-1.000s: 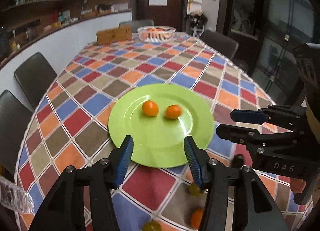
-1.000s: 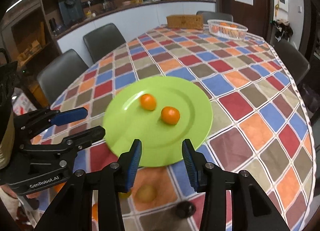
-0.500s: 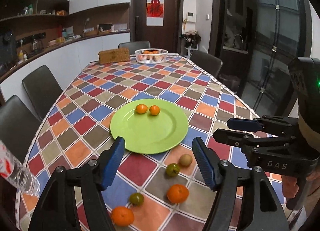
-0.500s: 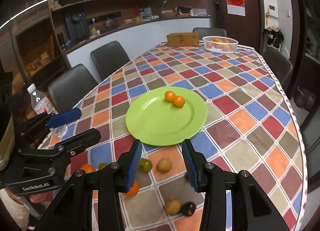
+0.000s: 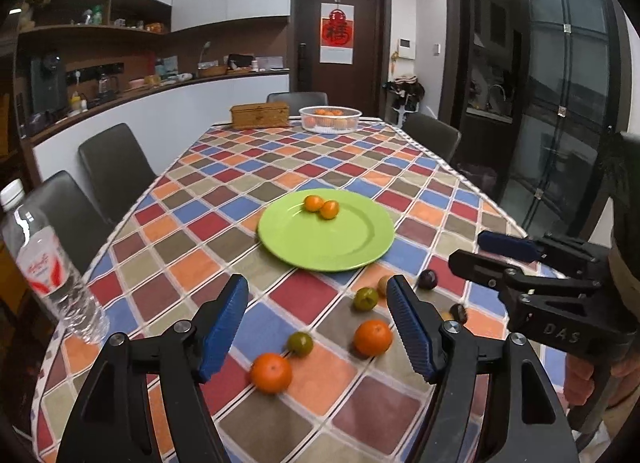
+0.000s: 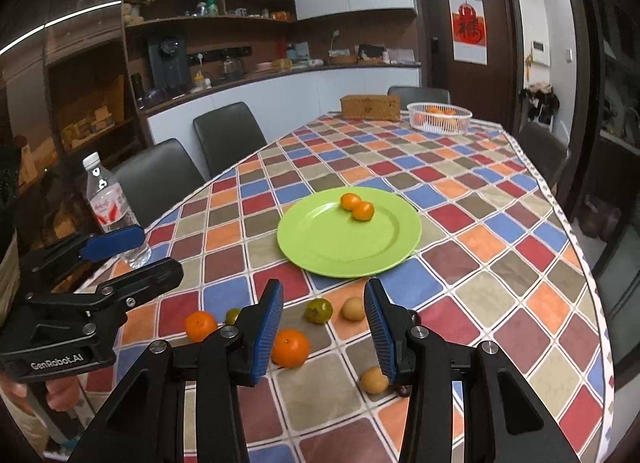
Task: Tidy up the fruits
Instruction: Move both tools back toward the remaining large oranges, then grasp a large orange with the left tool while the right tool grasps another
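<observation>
A green plate [image 5: 344, 247] [image 6: 320, 247] on the checked tablecloth holds two small oranges [image 5: 322, 206] [image 6: 357, 206]. Loose fruit lies nearer me: two bigger oranges [image 5: 272, 372] [image 5: 373, 337], green fruits [image 5: 300, 343] [image 5: 365, 298], dark plums [image 5: 427, 278] and tan fruits [image 6: 353, 308] [image 6: 374, 379]. My left gripper [image 5: 316, 327] is open and empty above the loose fruit; it also shows in the right wrist view [image 6: 120, 259]. My right gripper [image 6: 324, 333] is open and empty above an orange [image 6: 291, 347]; it also shows in the left wrist view [image 5: 476, 251].
A water bottle [image 5: 52, 275] [image 6: 110, 207] stands at the table's left edge. A white basket of oranges [image 5: 330, 118] [image 6: 439, 116] and a wicker box [image 5: 260, 115] sit at the far end. Dark chairs [image 5: 114, 167] line both sides.
Both grippers have pulled back and up from the plate. The plate looks farther away, and the loose fruit and the bottle have come into view. Both stay open.
</observation>
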Available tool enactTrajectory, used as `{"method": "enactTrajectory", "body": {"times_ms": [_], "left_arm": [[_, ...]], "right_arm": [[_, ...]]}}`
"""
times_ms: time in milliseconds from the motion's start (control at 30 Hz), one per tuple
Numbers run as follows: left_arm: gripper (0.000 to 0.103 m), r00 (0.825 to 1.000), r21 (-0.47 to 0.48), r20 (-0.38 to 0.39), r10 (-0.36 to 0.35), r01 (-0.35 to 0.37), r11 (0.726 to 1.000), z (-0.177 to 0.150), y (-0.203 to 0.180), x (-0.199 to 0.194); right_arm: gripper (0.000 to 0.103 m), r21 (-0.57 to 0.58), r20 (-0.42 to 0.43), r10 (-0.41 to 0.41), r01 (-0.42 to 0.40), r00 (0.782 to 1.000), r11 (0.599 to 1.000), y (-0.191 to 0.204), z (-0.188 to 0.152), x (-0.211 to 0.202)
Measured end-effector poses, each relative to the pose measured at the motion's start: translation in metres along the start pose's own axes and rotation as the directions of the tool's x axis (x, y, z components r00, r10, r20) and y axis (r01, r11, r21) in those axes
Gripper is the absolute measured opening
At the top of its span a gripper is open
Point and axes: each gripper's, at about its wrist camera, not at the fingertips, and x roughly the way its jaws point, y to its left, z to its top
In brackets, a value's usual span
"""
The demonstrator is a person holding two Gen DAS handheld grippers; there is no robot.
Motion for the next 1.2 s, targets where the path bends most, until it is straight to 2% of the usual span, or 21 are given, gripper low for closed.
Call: {"method": "enactTrajectory", "body": {"times_ms": [67,267,567,933,1200], "left_arm": [[0.071,1.0,0.006,0.0,0.016,-0.016,1.0,-0.007,0.004,-0.002],[0.071,0.999,0.021,-0.022,0.044,-0.044,0.999,-0.028,0.014,0.0],[0.071,0.991,0.008,-0.12,0.055,-0.055,0.998,-0.054,0.027,0.025],[0.07,0.977,0.002,-0.21,0.038,-0.038,0.999,-0.07,0.037,0.059],[0.063,0.969,-0.01,-0.246,0.015,-0.018,1.0,-0.075,0.039,0.077]], "right_arm": [[0.053,0.0,0.01,-0.003,0.003,1.0,1.0,0.005,-0.004,-0.001],[0.053,-0.005,-0.016,0.009,-0.009,1.0,1.0,0.019,-0.017,0.007],[0.053,0.002,-0.139,0.028,-0.028,0.99,1.0,0.028,-0.043,0.039],[0.053,-0.002,-0.235,0.023,-0.024,0.972,1.0,0.025,-0.056,0.075],[0.053,0.002,-0.274,0.029,-0.03,0.961,1.0,0.023,-0.059,0.093]]}}
